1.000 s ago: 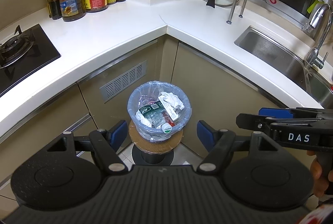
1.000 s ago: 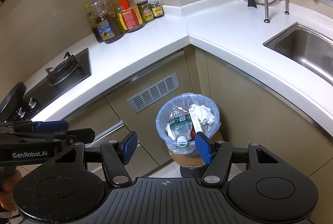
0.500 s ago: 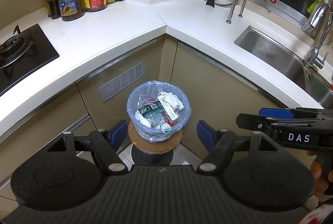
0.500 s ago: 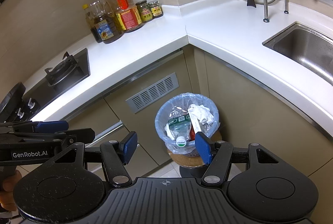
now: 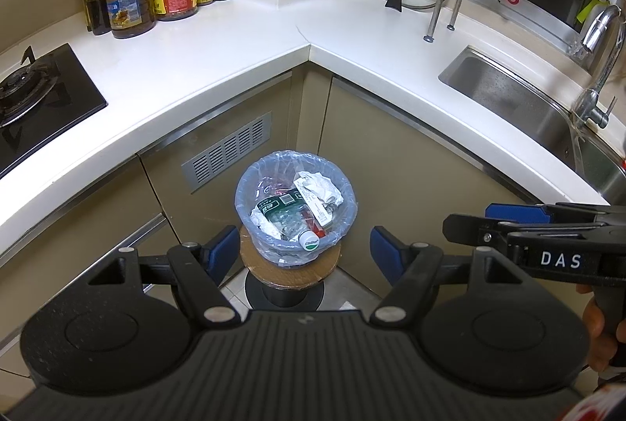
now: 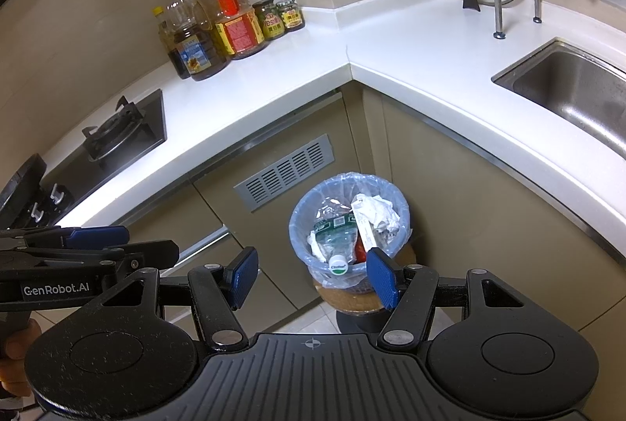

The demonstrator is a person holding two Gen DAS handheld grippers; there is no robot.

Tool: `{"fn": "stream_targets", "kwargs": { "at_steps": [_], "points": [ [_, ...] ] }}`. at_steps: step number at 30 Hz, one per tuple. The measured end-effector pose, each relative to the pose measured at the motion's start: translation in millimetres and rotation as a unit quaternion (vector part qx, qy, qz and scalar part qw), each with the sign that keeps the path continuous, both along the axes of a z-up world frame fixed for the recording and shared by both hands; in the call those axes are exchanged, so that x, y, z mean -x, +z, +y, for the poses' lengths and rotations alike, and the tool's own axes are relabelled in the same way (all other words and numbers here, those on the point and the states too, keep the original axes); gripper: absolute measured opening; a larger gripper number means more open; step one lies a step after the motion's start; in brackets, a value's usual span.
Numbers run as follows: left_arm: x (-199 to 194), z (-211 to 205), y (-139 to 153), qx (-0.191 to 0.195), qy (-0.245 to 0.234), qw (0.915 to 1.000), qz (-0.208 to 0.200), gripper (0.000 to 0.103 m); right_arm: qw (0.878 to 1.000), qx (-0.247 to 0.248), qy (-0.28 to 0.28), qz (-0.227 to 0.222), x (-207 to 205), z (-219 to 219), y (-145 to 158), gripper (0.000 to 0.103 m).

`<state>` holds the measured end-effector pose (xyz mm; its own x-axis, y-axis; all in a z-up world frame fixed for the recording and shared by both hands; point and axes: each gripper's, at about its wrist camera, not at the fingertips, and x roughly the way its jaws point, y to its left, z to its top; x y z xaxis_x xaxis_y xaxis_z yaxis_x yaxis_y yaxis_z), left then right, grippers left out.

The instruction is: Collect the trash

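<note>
- Two views, left wrist first.
- Left wrist view: left gripper (image 5: pixel 305 252) parted wide, blue pads apart with nothing between them, hanging above and short of the trash bin (image 5: pixel 295 209).
- Bin seen below, perched on a round cork-topped stool (image 5: pixel 289 270) in the corner of the cabinets, lined with a bluish plastic bag (image 5: pixel 244 186) folded over the rim.
- Already inside: a clear plastic bottle (image 5: pixel 291 217) with a green label and white cap, crumpled white paper (image 5: pixel 319 188), a flat white carton strip, something red underneath.
- Right gripper (image 5: pixel 469 223) visible at the right edge, side-on; fingers apart, nothing gripped.
- White countertop (image 5: pixel 219 69) bare of loose rubbish as far as shown; only oil bottles (image 5: pixel 129 10) and jars at the back, stove and sink to either side.
- Right wrist view: right gripper (image 6: pixel 313 276) likewise released and empty, one blue pad overlapping the bin's near rim in the picture but well above it, not touching.
- Same trash bin (image 6: pixel 350 225) full to near the rim, bag edge not yet gathered or lifted.
- Left gripper (image 6: pixel 129 241) at the left edge, held by a hand (image 6: pixel 15 346), carrying nothing.
- Judged progress: filling looks finished; left to do, probably, pinching the bag edges from both sides, drawing them together and lifting the bag out.
- No contact with bag or bin yet.
</note>
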<state>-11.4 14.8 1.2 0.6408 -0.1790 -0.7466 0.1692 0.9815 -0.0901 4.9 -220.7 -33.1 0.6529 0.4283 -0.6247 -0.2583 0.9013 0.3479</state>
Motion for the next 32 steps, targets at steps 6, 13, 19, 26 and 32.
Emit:
{"fn": "stream_targets", "kwargs": {
  "at_steps": [6, 13, 19, 26, 32],
  "points": [
    [-2, -1, -2, 0.001, -0.003, 1.0000, 0.002, 0.071, 1.000, 0.000, -0.002, 0.003, -1, -2, -2, 0.062],
    [-4, 0, -4, 0.002, -0.008, 1.0000, 0.005, 0.071, 1.000, 0.000, -0.005, 0.005, -1, -5, -3, 0.062],
    [-6, -1, -5, 0.002, -0.009, 0.9999, 0.007, 0.071, 1.000, 0.000, -0.006, 0.007, -2, -6, -4, 0.062],
    [-6, -2, -6, 0.001, -0.008, 0.9999, 0.007, 0.071, 1.000, -0.001, -0.008, 0.009, -3, -10, -6, 0.062],
    [-12, -5, -10, 0.000, -0.007, 0.9999, 0.016, 0.074, 1.000, -0.001, -0.008, 0.015, -10, -15, -8, 0.062]
  ]
}}
